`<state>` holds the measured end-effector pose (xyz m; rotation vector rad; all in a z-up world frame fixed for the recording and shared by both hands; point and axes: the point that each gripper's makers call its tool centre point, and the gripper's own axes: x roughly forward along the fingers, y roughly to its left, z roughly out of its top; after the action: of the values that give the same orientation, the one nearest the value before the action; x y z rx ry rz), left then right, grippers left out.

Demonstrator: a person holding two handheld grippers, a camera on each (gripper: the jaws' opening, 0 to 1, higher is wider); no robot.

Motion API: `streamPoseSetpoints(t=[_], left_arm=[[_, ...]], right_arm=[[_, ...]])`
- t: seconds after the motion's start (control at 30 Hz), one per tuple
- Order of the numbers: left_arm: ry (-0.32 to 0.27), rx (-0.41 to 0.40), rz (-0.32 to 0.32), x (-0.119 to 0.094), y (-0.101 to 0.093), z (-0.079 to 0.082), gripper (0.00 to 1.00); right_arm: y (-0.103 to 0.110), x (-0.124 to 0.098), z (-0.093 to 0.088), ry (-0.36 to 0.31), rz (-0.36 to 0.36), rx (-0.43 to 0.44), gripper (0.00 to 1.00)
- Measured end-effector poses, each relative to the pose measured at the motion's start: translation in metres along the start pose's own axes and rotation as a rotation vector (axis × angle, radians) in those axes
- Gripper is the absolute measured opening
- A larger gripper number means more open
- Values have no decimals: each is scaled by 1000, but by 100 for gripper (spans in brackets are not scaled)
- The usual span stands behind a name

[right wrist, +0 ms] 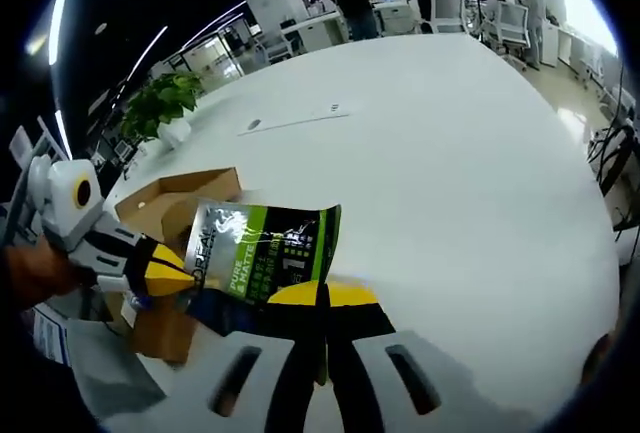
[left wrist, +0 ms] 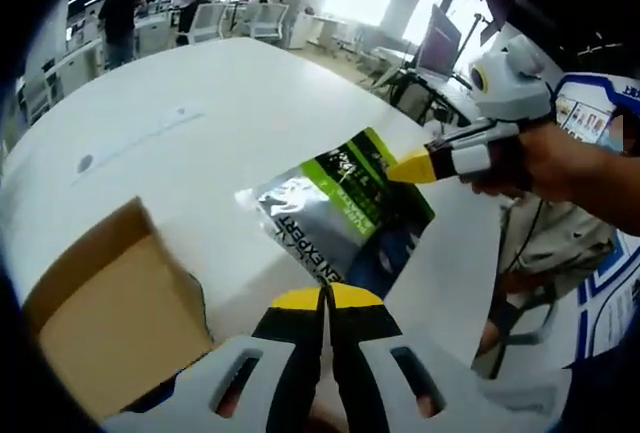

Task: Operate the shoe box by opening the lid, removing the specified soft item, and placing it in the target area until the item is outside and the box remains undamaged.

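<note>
The left claw [left wrist: 324,298] is pressed together on the bottom edge of the foil pouch [left wrist: 345,215]; the right claw [right wrist: 322,295] pinches its opposite edge, so the pouch hangs between them above the white desk [right wrist: 450,153]. The open shoe box [left wrist: 110,313] sits at eight o'clock in the left gripper view, the pouch already outside it. To finish well, I would lower both claws together, lay the pouch flat on bare desk, then release.
</note>
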<state>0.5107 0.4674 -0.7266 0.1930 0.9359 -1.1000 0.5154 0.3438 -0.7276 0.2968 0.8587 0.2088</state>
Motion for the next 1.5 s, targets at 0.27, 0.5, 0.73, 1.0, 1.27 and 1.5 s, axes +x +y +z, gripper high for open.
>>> streamPoseSetpoints(t=[0.27,0.5,0.73,1.0,1.27,1.5], left_arm=[[62,78,25,19,0,-6,0],[119,81,26,31,0,-16,0],[163,125,46,38,4,-22,0],[214,123,61,43,6,-34,0],[237,128,101,44,16,-40,0],[221,112,97,43,14,-36,2]], right_arm=[[-14,13,-8,23,-7,5,0],[-21,23,-19,48,-11,4,0],[-25,30,-31,65,-15,10,0],[-25,36,-38,72,-16,6,0],[-28,39,-44,70,-20,-10,0],[-31,39,-49,71,-11,-5,8]])
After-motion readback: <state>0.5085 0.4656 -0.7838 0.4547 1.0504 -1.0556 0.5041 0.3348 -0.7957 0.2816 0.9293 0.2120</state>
